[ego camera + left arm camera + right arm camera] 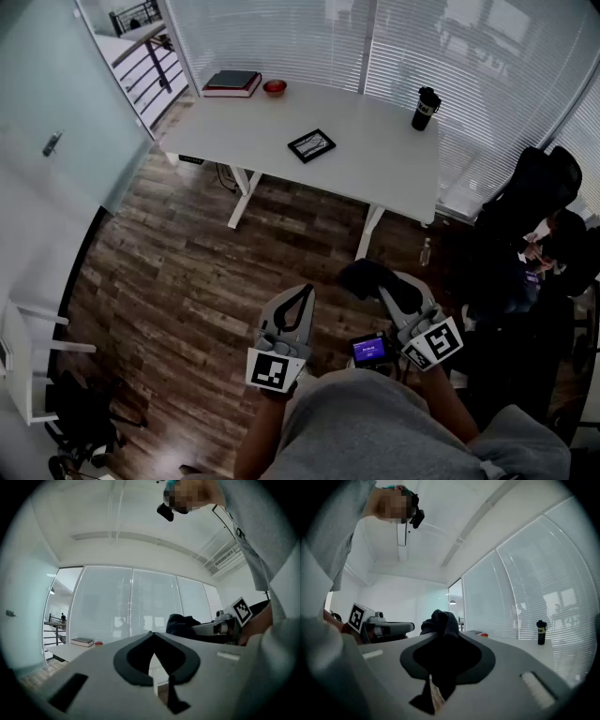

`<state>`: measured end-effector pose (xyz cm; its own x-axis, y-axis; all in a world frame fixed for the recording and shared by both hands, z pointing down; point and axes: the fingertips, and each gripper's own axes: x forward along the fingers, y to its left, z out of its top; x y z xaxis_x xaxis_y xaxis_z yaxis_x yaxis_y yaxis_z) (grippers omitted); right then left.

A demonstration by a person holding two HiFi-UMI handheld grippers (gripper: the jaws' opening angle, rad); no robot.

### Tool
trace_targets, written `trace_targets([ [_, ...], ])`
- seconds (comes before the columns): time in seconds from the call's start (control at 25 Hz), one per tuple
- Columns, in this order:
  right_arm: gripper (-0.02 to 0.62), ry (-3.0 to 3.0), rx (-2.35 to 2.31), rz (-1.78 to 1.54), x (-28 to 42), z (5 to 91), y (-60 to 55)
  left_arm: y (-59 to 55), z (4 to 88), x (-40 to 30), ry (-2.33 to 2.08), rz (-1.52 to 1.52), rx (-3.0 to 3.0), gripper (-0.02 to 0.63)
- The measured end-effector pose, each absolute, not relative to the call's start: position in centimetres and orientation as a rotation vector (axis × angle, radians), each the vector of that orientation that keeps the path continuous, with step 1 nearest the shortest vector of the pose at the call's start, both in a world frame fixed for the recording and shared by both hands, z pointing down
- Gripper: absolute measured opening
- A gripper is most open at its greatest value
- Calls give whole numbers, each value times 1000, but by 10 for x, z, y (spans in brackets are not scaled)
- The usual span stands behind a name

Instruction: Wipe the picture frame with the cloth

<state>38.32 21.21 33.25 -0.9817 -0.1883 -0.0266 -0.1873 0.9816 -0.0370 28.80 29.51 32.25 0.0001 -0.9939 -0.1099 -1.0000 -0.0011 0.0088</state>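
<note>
Right gripper (386,289): jaws closed on the dark cloth (364,277). The cloth bunches out past the tips, and a tail of it hangs back between the jaws in the right gripper view. Judgement: the cloth is pinched at a fold so that a loose wad faces forward as the wiping pad.

Left gripper (302,294): jaws fully together, nothing between them. Judgement: it is carried idle and is the likely one to steady the frame.

Both grippers are held roughly level, side by side, close in front of the person's body. Judgement: a carrying posture, not a working one.

Picture frame (311,145): lies flat on the white table (375,155), near the table's middle and toward its near edge, skewed to that edge. A book (232,82) and a red bowl (274,87) sit at the table's far left corner, a dark flask (425,108) toward its far right. All are well apart from the frame.

Relation: both grippers are well short of the table, over the wooden floor (187,281) on the table's near side. The cloth touches nothing on the table. Judgement: wiping has not begun; an approach to the table's near edge is needed first
</note>
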Motion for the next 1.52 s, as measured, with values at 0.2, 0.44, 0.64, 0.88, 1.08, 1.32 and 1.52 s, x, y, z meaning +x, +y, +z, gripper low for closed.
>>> trace_targets([
  [0.2, 86, 3064, -254, -145, 346, 337, 242, 320, 333, 253, 2173, 86, -2162, -2],
  [0.44, 95, 3062, -361, -134, 325, 339, 246, 325, 337, 218, 2140, 110, -2197, -2],
  [0.64, 94, 3093, -574, -202, 316, 366, 192, 303, 352, 197, 2132, 84, -2241, -2],
  [0.88, 94, 3112, -605, -198, 266, 397, 109, 238, 379, 147, 2166, -30, -2267, 4],
  [1.08, 94, 3119, -577, -256, 222, 406, 21, 156, 392, 114, 2200, -140, -2308, 17],
  [1.32, 95, 3137, -563, -291, 185, 430, -60, 93, 420, 88, 2219, -273, -2338, 55],
  [1.52, 94, 3155, -631, -391, 158, 455, -118, 58, 447, 52, 2242, -352, -2379, 101],
])
